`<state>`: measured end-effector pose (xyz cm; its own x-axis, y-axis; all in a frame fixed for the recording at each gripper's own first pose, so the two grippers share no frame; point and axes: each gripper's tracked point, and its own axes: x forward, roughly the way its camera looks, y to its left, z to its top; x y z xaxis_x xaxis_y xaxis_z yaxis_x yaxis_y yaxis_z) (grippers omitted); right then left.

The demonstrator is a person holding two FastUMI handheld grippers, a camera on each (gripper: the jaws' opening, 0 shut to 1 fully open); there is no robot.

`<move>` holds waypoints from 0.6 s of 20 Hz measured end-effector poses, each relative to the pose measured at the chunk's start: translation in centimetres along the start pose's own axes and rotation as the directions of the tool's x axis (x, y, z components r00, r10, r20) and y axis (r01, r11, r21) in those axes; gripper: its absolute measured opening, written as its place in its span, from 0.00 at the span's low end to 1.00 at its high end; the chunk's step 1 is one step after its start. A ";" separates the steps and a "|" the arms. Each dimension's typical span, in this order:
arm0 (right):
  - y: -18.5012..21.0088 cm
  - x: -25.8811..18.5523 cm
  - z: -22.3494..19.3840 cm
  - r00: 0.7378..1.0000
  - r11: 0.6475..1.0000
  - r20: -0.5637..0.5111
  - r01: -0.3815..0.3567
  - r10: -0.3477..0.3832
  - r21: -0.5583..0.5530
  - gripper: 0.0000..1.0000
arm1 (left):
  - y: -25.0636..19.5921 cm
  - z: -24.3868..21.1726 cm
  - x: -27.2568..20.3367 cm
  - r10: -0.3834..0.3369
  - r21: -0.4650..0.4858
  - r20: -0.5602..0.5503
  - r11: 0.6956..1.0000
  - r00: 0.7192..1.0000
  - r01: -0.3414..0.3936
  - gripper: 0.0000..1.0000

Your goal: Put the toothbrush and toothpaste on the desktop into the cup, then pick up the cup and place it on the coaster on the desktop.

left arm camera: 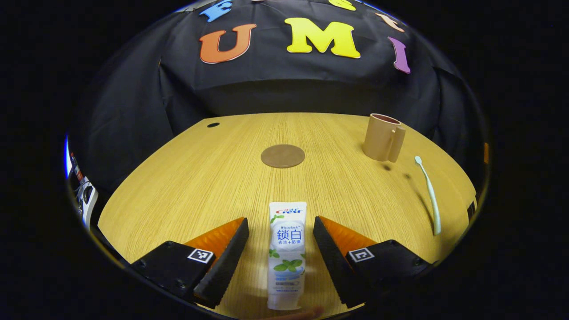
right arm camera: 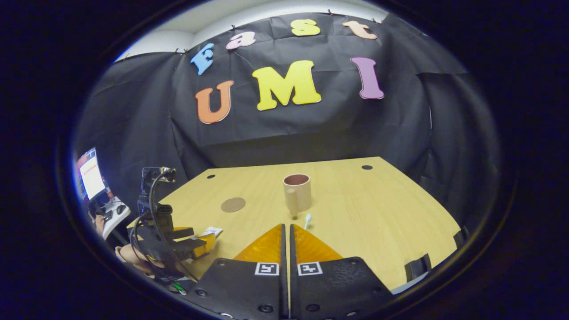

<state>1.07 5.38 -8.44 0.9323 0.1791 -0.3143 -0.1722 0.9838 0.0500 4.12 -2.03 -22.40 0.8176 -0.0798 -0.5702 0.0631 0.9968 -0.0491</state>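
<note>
In the left gripper view, your left gripper [left arm camera: 281,235] has its jaws apart on either side of the toothpaste [left arm camera: 286,255], not touching it. The toothpaste lies flat on the tabletop [left arm camera: 200,178]. Beyond the toothpaste sits the coaster [left arm camera: 282,156]; the cup [left arm camera: 383,137] and toothbrush [left arm camera: 429,195] lie to its right.

In the right gripper view, your right gripper [right arm camera: 286,231] has its jaws together, empty. Past it, the toothbrush tip lies just before the cup.

Off past the table's left edge there's a lit monitor [right arm camera: 91,173] and a tangle of black cables [right arm camera: 151,209] hanging around; round holes [right arm camera: 366,167] in the wooden tabletop [right arm camera: 378,213].
</note>
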 end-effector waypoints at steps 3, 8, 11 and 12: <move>-0.3 0.6 -0.9 1.000 1.000 -0.030 0.000 0.000 0.012 0.00 | 0.2 -0.5 0.0 -0.004 -0.015 -0.014 1.000 1.000 0.004 0.92; -0.5 1.6 -1.8 0.998 1.000 -0.057 -0.003 0.004 0.019 0.00 | 0.2 -0.5 0.0 0.002 -0.006 -0.011 1.000 1.000 -0.002 0.89; -1.2 2.9 -3.2 0.994 1.000 -0.105 0.026 -0.026 -0.005 0.00 | 0.2 -0.5 0.0 0.002 -0.013 -0.011 1.000 1.000 -0.002 0.89; -1.1 3.2 -3.4 0.993 1.000 -0.116 0.017 -0.018 -0.009 0.00 | 0.2 -0.4 0.0 0.003 -0.015 -0.013 1.000 1.000 -0.003 0.89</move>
<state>3.20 4.82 -12.71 0.8919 0.1589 -0.4234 -0.1588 0.9867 0.0359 3.90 -1.85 -22.76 0.8103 -0.0769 -0.5810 0.0517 0.9969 -0.0598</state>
